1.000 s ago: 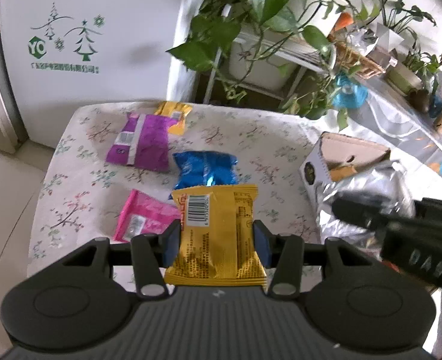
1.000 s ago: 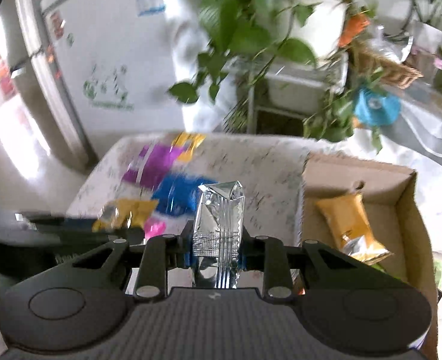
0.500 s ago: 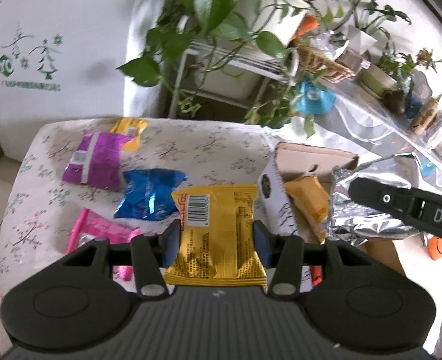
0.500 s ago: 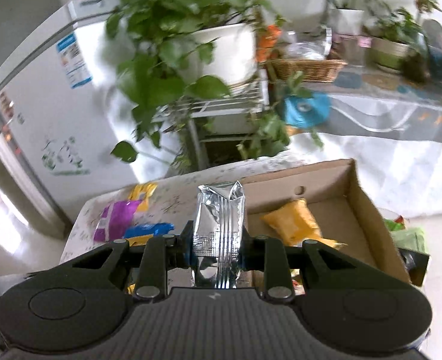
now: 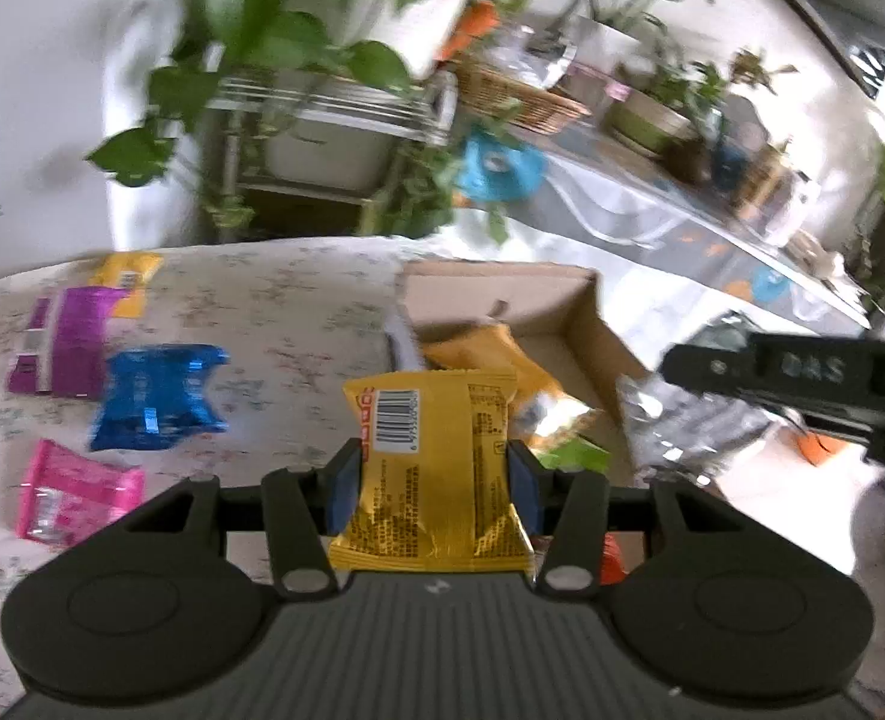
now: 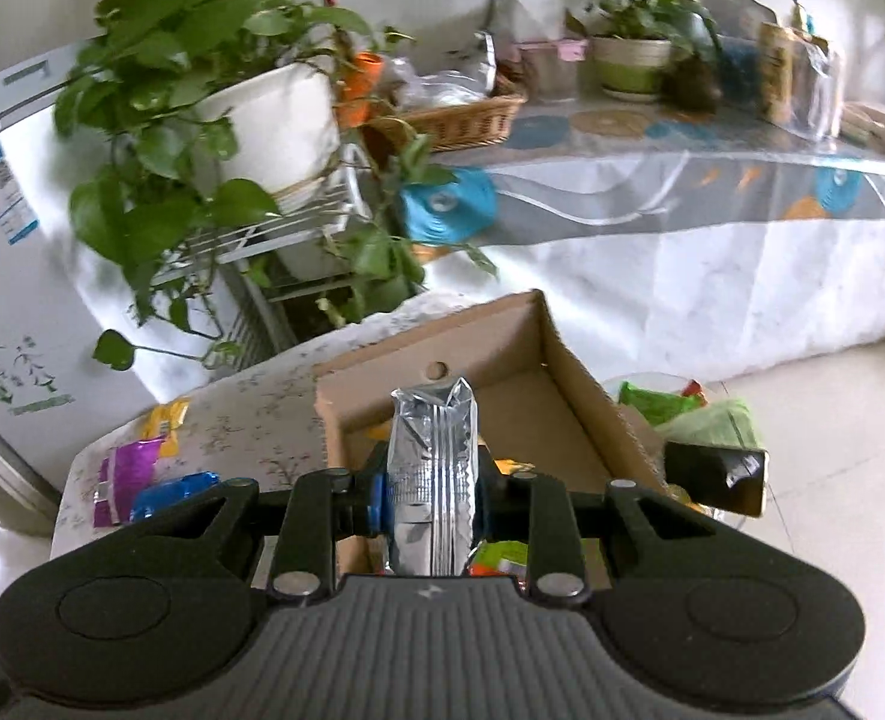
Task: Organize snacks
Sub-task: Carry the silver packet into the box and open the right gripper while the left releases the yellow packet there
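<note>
Left gripper [image 5: 433, 471] clamps a yellow snack packet [image 5: 433, 468]; right gripper [image 6: 430, 495] clamps a silver foil packet [image 6: 433, 468], both carried toward the cardboard box [image 6: 586, 420] for stowing.

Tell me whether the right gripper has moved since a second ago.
Yes. The right gripper, shut on the silver packet, moved right, from over the table to above the cardboard box.
</note>
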